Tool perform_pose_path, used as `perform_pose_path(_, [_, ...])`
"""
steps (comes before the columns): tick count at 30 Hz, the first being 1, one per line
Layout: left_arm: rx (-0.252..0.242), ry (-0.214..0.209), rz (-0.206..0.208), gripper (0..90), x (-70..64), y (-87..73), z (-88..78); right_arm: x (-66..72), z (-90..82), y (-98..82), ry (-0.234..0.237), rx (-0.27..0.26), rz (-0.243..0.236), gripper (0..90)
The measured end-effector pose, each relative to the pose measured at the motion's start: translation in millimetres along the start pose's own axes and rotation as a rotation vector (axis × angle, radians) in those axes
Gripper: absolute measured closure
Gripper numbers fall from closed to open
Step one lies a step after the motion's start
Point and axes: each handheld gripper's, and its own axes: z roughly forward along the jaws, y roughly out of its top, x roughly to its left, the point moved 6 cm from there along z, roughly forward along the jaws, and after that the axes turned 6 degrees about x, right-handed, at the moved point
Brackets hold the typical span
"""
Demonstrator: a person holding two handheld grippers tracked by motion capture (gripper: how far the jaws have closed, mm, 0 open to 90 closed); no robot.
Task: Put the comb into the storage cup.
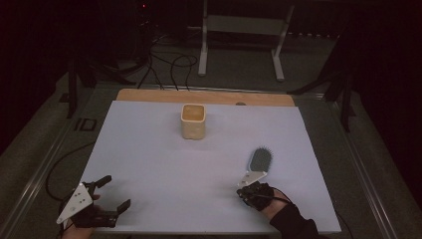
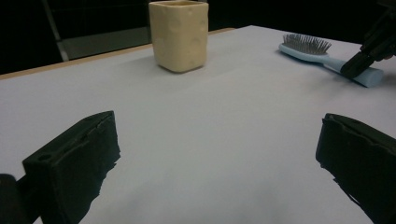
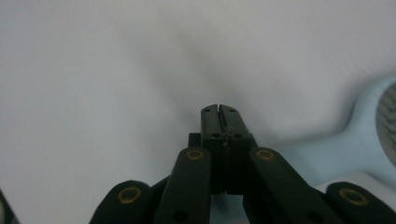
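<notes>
Counting, left to right: two grippers, one cup, one hairbrush, one white sheet.
Left gripper [image 1: 113,193]: at about 8 o'clock on the white sheet [image 1: 164,164], lying low at the sheet's near edge, its grey three-cornered plate facing up, jaws pointing toward 2 o'clock.
Left claw: spread wide, with bare sheet between the two black jaws and nothing in its hold, as the left gripper view shows.
Cup [image 1: 193,121]: one cream, square-sided cup standing upright at about 12 o'clock, well apart from both grippers.
Right gripper [image 3: 219,111]: at about 4 o'clock in the high view, held in a dark-sleeved hand [image 1: 276,203] that comes in from the bottom edge, tilted down toward the sheet.
Right claw: pressed fully together, tip to tip, gripping nothing.
Hairbrush [image 1: 260,162]: one light blue brush lying flat at about 3 o'clock, bristles up, head toward 12 o'clock; its handle lies just beside the right gripper's closed tips, at their right in the right gripper view.
</notes>
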Motion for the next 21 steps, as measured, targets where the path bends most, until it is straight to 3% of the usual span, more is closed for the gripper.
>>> perform_pose_path(12, [-0.001, 0.001, 0.001, 0.0, -0.2, 0.2, -0.1, -5.2, -11.7, -30.1, -0.01, 0.035, 0.046, 90.0])
perform_pose_path(21, [0.001, 0.005, 0.006, 0.0, -0.1, 0.4, 0.2, -20.2, -23.6, -58.6, -0.038, 0.06, 0.113, 90.0])
